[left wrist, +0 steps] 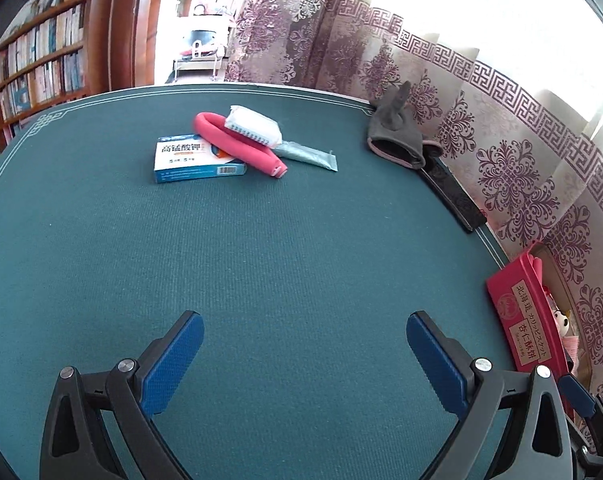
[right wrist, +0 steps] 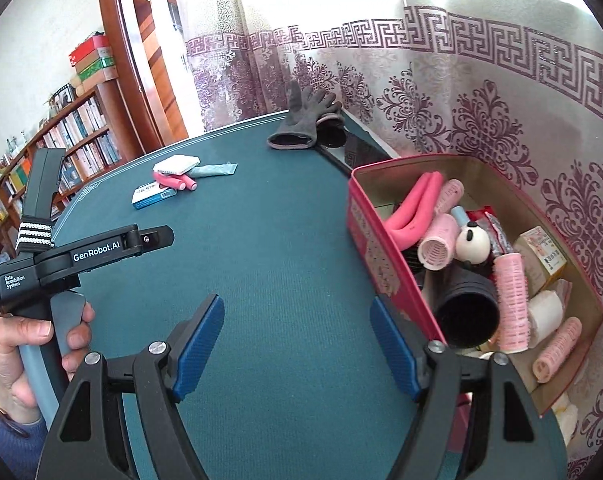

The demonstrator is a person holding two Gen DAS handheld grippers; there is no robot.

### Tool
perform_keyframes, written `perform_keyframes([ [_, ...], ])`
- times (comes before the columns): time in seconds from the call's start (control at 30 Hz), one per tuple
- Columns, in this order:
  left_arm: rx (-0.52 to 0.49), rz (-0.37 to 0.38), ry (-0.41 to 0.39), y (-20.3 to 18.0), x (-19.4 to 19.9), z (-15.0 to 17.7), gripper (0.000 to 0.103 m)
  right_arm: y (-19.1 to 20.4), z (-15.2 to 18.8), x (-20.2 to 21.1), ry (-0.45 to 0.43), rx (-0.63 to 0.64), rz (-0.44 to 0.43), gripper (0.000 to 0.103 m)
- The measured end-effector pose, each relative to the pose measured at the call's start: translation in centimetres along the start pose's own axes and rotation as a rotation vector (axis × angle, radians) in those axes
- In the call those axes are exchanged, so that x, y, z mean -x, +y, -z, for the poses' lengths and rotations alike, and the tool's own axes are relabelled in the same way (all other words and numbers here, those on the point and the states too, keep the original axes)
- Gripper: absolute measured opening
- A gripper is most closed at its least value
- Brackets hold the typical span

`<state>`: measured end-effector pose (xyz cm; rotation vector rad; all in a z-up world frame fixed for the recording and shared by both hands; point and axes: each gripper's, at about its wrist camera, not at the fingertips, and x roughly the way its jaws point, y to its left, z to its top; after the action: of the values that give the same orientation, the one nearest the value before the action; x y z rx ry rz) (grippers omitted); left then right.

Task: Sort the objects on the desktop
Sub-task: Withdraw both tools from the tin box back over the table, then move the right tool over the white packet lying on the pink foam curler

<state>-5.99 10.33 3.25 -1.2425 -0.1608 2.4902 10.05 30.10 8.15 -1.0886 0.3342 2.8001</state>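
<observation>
Pink foam roller (left wrist: 237, 145), likely light and squashy, lies mid-table atop the blue carton (left wrist: 197, 158); pinching its free end suits either gripper (left wrist: 303, 356) (right wrist: 297, 344), both wide open and empty.

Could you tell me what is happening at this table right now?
A person is sorting loose items from a green felt table into a red cardboard box already holding pink hair rollers and a panda toy. Both the left gripper and right gripper are open and empty. A blue-and-white medicine box, bent pink foam roller, white packet, silver tube and grey glove await.
</observation>
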Motion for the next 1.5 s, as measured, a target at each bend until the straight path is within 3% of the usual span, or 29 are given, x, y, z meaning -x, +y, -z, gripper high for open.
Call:
perform_keyframes([
  [0.3,0.133,-0.148,-0.031,6.1,-0.5,-0.6,0.102,2.2,-2.6,-4.1,0.077,-0.041,-0.129,0.079],
  [0.57,0.119,-0.287,-0.076,8.4,-0.9,-0.9,0.102,6.7,-6.9,-9.4,0.125,-0.018,-0.258,0.079],
  [0.77,0.144,-0.307,-0.069,9.7,-1.4,-0.9,0.102,10.0,-10.4,-14.0,0.184,-0.052,-0.364,0.079],
  [0.9,0.135,-0.309,-0.057,9.8,-1.8,-0.9,0.102,12.0,-13.4,-17.0,0.189,-0.056,-0.386,0.079],
  [1.1,0.104,-0.320,-0.058,9.5,-2.0,-0.8,0.102,13.9,-17.4,-21.3,0.169,-0.053,-0.323,0.081],
  [1.37,0.092,-0.327,-0.057,9.5,-2.3,-0.9,0.102,15.2,-17.8,-26.2,0.267,-0.091,-0.320,0.080],
  [1.4,0.092,-0.327,-0.057,9.5,-2.3,-0.9,0.102,15.4,-17.8,-25.9,0.253,-0.071,-0.309,0.073],
  [1.43,0.091,-0.328,-0.056,9.4,-2.4,-0.9,0.102,15.6,-17.7,-25.9,0.260,-0.050,-0.305,0.058],
  [1.5,0.089,-0.331,-0.055,9.4,-2.5,-1.0,0.102,15.5,-17.4,-25.6,0.255,-0.030,-0.291,0.052],
])
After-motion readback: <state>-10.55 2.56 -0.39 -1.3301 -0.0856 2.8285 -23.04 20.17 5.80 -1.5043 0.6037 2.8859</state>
